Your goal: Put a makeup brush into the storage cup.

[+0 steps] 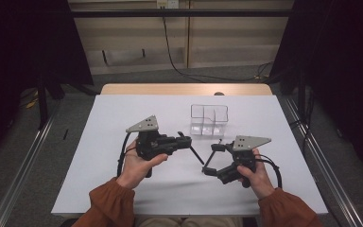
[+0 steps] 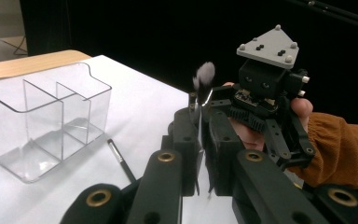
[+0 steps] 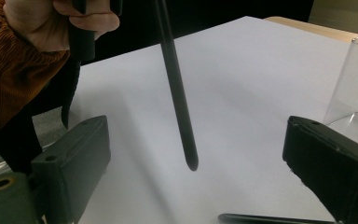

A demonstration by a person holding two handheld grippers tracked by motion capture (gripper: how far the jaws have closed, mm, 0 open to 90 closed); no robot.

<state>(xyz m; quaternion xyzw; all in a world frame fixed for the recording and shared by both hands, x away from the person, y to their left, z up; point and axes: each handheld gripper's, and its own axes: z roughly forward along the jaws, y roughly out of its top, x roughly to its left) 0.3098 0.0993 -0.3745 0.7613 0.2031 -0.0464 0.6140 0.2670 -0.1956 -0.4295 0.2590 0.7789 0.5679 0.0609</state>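
A white tabletop [image 1: 123,179] with a wooden far edge stands amid black curtains. Near its clear organizer [image 1: 209,120], the left gripper [image 1: 189,142] clenches a makeup brush [image 1: 196,154]; the right gripper [image 1: 209,158] gapes, released, beside it.

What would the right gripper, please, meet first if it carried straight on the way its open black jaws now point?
Probably the thin black brush handle that the left gripper holds: it hangs between the right gripper's spread jaws, ahead of them. How far ahead is unclear.
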